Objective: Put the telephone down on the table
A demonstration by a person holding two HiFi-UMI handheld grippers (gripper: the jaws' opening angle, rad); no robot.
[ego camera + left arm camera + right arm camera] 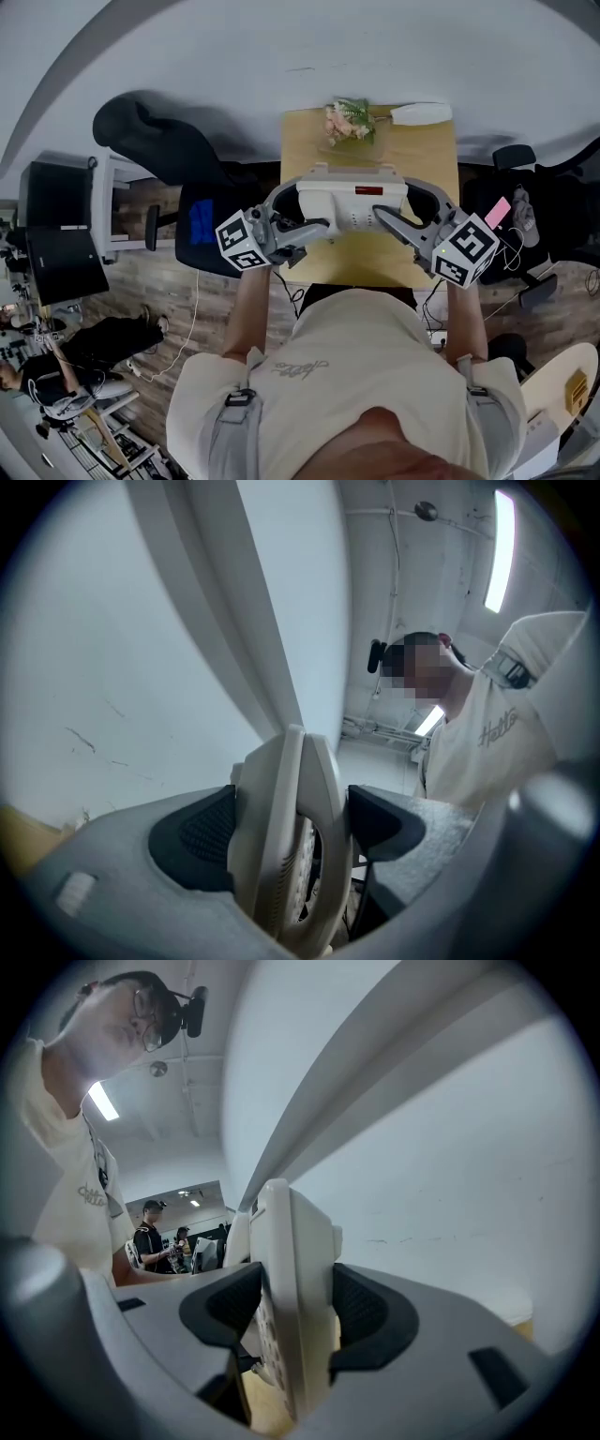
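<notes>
A cream-white telephone (352, 202) with a small red label hangs above the wooden table (427, 155), held from both ends. My left gripper (317, 226) is shut on its left end, my right gripper (386, 217) on its right end. In the left gripper view the telephone (286, 808) stands edge-on, and the black pads (199, 836) of that gripper (292, 834) press it on both sides. The right gripper view shows the telephone (298, 1260) the same way, edge-on inside the right gripper (298, 1321), with its keypad side towards the left pad (230, 1312).
At the table's far edge stand a bunch of flowers (349, 120) and a white oblong object (422, 113). A black office chair (159, 141) is left of the table. Bags and a pink item (498, 212) lie to its right. People (150, 1232) stand far behind.
</notes>
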